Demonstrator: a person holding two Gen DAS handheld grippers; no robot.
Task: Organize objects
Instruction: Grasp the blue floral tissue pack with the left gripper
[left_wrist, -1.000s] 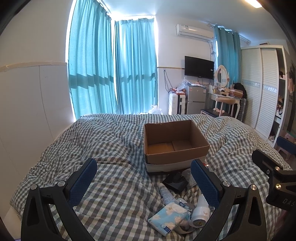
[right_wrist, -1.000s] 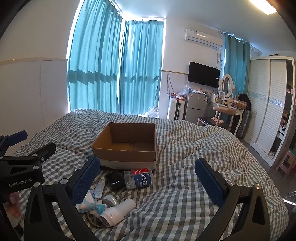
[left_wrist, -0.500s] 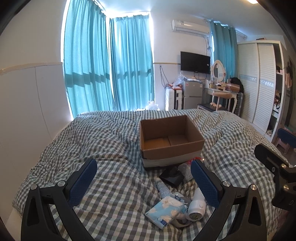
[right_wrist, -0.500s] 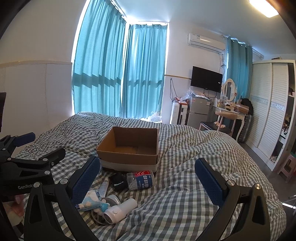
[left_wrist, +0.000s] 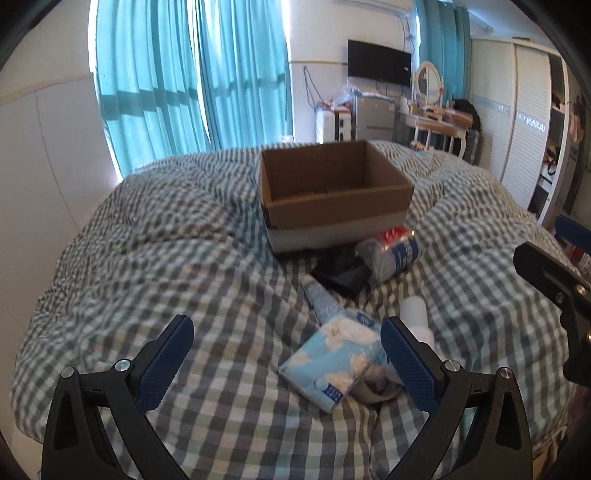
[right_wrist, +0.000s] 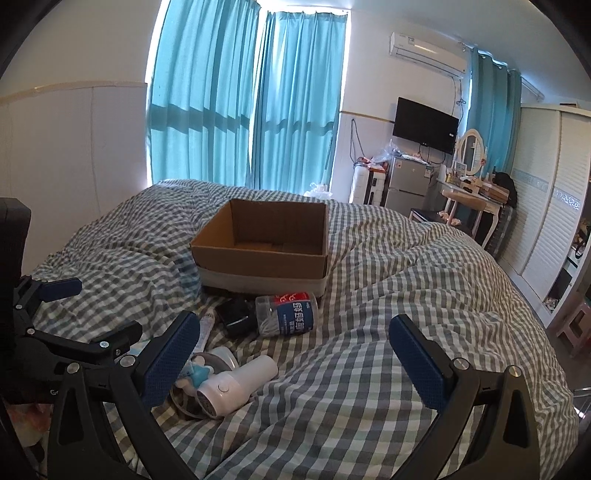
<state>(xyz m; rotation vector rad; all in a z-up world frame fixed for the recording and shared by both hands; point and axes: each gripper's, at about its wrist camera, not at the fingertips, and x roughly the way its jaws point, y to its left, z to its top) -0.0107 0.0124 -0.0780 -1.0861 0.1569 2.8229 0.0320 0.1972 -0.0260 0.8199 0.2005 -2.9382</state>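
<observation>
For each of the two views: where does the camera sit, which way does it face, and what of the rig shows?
Left wrist: on the left claw, facing down the bed at the box and tissue pack; right claw at the right edge.
Right wrist: on the right claw, facing the box; left claw at the left edge.
Shared: box, jar, both claws open.

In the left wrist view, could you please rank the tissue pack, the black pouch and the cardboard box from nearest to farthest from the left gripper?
From the left gripper:
1. Tissue pack, just inside its right finger.
2. Black pouch, farther ahead, slightly right.
3. Cardboard box, behind it.
</observation>
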